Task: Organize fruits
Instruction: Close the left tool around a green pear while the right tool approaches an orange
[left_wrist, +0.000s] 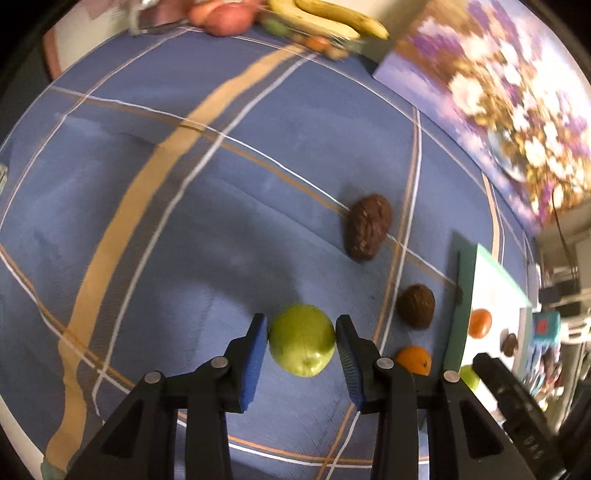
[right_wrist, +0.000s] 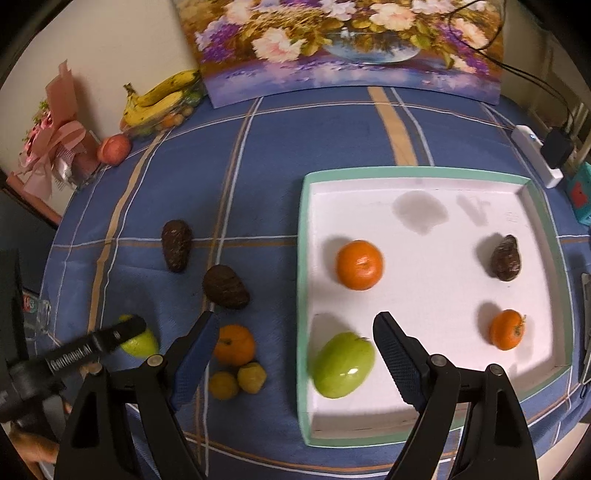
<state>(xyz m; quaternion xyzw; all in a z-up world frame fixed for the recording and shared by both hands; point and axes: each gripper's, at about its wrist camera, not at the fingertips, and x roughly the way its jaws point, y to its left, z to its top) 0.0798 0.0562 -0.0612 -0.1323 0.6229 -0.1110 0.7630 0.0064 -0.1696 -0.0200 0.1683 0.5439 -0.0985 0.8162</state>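
Note:
My left gripper (left_wrist: 301, 341) is shut on a green apple (left_wrist: 301, 339), its blue pads pressed on both sides; it shows in the right wrist view (right_wrist: 138, 341) too. My right gripper (right_wrist: 295, 343) is open and empty, hovering over the left rim of the white tray (right_wrist: 301, 258). The tray holds a green fruit (right_wrist: 343, 365), two oranges (right_wrist: 359, 264) (right_wrist: 506, 329) and a brown fruit (right_wrist: 505, 257). On the blue cloth lie two brown fruits (right_wrist: 177, 245) (right_wrist: 225, 287), an orange (right_wrist: 234, 344) and two small yellow fruits (right_wrist: 236, 380).
Bananas (right_wrist: 159, 99) in a clear bowl and a red apple (right_wrist: 113, 148) sit at the table's far left. A flower painting (right_wrist: 351, 48) leans on the wall behind. A white power strip (right_wrist: 535, 155) lies at the right edge.

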